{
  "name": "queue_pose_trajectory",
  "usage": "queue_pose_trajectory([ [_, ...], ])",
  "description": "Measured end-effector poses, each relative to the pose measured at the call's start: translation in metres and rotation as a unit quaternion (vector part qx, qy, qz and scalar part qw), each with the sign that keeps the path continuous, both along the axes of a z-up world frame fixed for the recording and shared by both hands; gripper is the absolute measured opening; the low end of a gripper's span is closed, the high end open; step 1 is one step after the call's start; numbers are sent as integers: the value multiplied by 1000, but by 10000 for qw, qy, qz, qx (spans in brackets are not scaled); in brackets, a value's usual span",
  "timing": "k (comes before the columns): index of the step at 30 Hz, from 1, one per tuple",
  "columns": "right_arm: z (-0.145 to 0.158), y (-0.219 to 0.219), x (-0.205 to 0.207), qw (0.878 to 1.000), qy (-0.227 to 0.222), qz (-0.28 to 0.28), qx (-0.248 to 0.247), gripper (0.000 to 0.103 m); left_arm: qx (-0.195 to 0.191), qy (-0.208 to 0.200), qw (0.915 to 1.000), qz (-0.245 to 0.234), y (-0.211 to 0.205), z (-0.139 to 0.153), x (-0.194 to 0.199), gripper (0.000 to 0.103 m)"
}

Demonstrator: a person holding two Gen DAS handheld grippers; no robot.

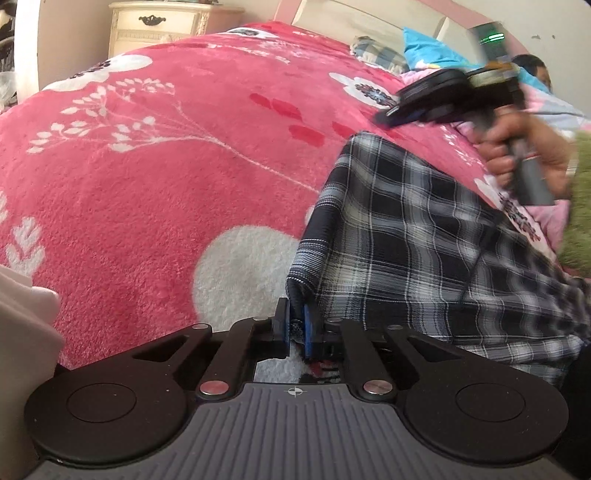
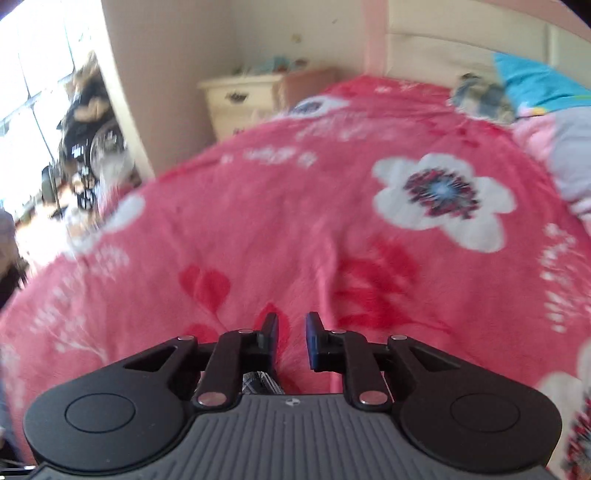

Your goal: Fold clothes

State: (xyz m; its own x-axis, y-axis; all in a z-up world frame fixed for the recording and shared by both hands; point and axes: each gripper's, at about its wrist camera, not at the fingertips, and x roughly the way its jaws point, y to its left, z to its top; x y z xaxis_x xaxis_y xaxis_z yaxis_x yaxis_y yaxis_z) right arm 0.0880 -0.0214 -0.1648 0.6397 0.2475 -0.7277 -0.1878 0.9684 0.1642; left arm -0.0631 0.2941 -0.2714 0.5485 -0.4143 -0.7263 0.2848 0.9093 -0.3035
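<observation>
A black-and-white plaid garment (image 1: 413,236) lies on the pink floral blanket (image 1: 166,177), to the right in the left wrist view. My left gripper (image 1: 295,326) is shut on the garment's near corner, which stands up between the blue pads. My right gripper (image 2: 291,334) is open with nothing between its fingers, low over the blanket (image 2: 295,229). It also shows blurred in the left wrist view (image 1: 424,99), beyond the garment's far edge, held by a hand (image 1: 524,147). A scrap of plaid cloth (image 2: 258,382) shows under the right gripper's body.
A cream nightstand (image 1: 159,26) stands at the bed's far left. Pillows and a blue cushion (image 1: 428,50) lie by the headboard. A pale cloth (image 1: 22,325) sits at the left edge. A green fuzzy sleeve (image 1: 580,206) is at the right. A wheelchair (image 2: 88,147) stands by the window.
</observation>
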Motion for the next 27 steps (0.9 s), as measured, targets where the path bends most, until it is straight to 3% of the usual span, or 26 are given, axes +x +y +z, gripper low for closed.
queue_pose_trajectory([
  [3,-1,-10,-18,9971,675,207,284,19,213,-107,9997,-38,-5,2,-2,13],
  [7,-55,-9,-16,9888,1486,129,109,18,666,-377,9969,-192,-16,5,-8,14],
  [10,-73,-27,-10,9882,1346,-429,588,15,796,-447,9956,-189,-19,4,-8,15],
  [13,-39,-53,-22,9828,1001,-874,1283,20,963,-537,9938,-129,-22,8,-11,21],
  [17,43,-89,-82,9887,113,-1080,1032,27,885,-754,9932,117,-15,25,-19,34],
  [19,85,-110,-124,9857,-349,-1298,1018,29,762,-899,9928,196,-13,36,-19,40],
  [21,120,-126,-167,9797,-753,-1565,1003,30,611,-1062,9921,264,-13,48,-16,54],
  [24,158,-141,-222,9686,-1090,-1938,1114,33,422,-1095,9931,63,-23,58,-4,67],
  [27,171,-148,-247,9621,-1037,-2076,1430,35,422,-908,9948,-156,-36,58,14,70],
])
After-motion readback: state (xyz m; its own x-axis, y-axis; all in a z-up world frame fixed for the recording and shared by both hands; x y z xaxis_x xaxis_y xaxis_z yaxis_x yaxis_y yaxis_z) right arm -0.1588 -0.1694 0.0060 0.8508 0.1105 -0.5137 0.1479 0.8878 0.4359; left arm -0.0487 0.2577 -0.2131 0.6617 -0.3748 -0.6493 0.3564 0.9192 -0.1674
